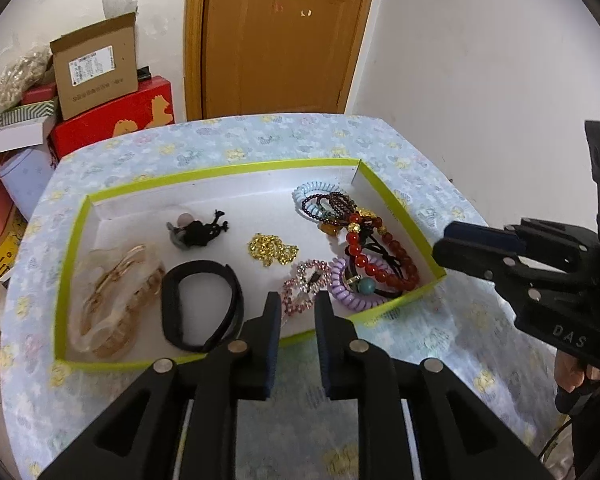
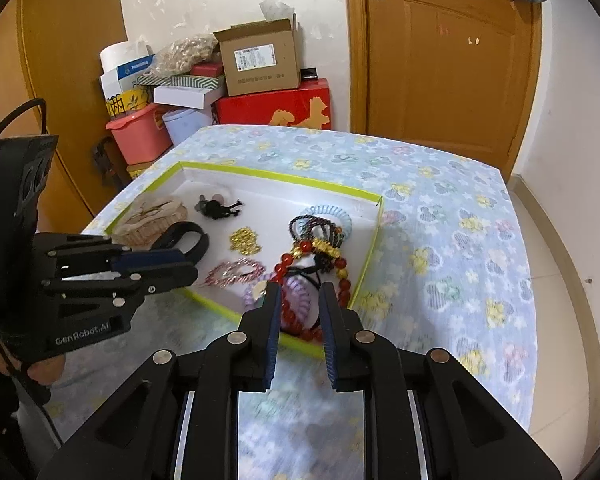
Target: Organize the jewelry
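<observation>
A shallow white tray with a lime-green rim (image 1: pixel 228 168) (image 2: pixel 284 178) sits on the flowered table. It holds a black band (image 1: pixel 204 308) (image 2: pixel 188 240), a gold chain (image 1: pixel 270 248) (image 2: pixel 244 240), a pink crystal bracelet (image 1: pixel 300 292) (image 2: pixel 232 270), a red bead bracelet (image 1: pixel 384 256) (image 2: pixel 340 276), a purple coil tie (image 1: pixel 340 284) (image 2: pixel 296 292), dark bead bracelets (image 1: pixel 332 204) (image 2: pixel 316 228) and a beige clip (image 1: pixel 116 296) (image 2: pixel 152 216). My left gripper (image 1: pixel 297 312) is open and empty at the tray's near rim. My right gripper (image 2: pixel 300 300) is open and empty above the tray's near corner.
A black charm with a pink bead (image 1: pixel 198 230) (image 2: pixel 218 208) lies at the back of the tray. Stacked boxes, with a red one (image 1: pixel 112 120) (image 2: pixel 276 106), stand beyond the table's far edge. A wooden door (image 1: pixel 276 36) (image 2: pixel 448 52) is behind.
</observation>
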Available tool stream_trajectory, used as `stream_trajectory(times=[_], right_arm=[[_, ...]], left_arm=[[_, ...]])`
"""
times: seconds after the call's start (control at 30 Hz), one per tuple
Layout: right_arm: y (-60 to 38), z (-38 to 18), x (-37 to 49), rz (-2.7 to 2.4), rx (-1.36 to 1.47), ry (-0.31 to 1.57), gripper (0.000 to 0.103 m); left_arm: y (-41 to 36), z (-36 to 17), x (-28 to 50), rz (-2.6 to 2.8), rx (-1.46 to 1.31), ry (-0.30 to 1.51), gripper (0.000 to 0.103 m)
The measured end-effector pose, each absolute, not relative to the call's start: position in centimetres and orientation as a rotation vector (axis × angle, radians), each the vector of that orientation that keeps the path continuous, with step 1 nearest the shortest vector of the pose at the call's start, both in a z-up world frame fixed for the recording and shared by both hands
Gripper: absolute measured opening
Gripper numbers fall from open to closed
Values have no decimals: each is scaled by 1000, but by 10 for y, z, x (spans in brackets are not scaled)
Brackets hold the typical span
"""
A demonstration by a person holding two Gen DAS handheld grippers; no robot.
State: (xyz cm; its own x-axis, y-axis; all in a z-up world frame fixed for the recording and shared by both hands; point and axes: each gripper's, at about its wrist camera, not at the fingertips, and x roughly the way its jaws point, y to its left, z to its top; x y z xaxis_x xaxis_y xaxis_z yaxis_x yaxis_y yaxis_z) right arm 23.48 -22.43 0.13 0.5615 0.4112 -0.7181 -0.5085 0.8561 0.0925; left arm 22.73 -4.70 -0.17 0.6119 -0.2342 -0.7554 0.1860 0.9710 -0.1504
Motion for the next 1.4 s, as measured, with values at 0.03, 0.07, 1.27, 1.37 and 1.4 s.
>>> stream_trajectory(times=[0.03,0.07,1.27,1.37,1.4], right_arm=[[-225,3,230,544,-130,808,21],[-225,4,226,544,-130,806,21],[-219,13,100,503,-118,822,34],[-218,11,101,502,-118,829,34],[-218,10,102,503,-118,832,34]], left_arm=[[-46,1,224,-239,-61,876,18],[-46,2,221,-237,-62,873,18],[-29,17,92,-44,-55,838,20],[-29,15,91,-40,-55,840,20],[-28,15,92,-40,-58,841,20]])
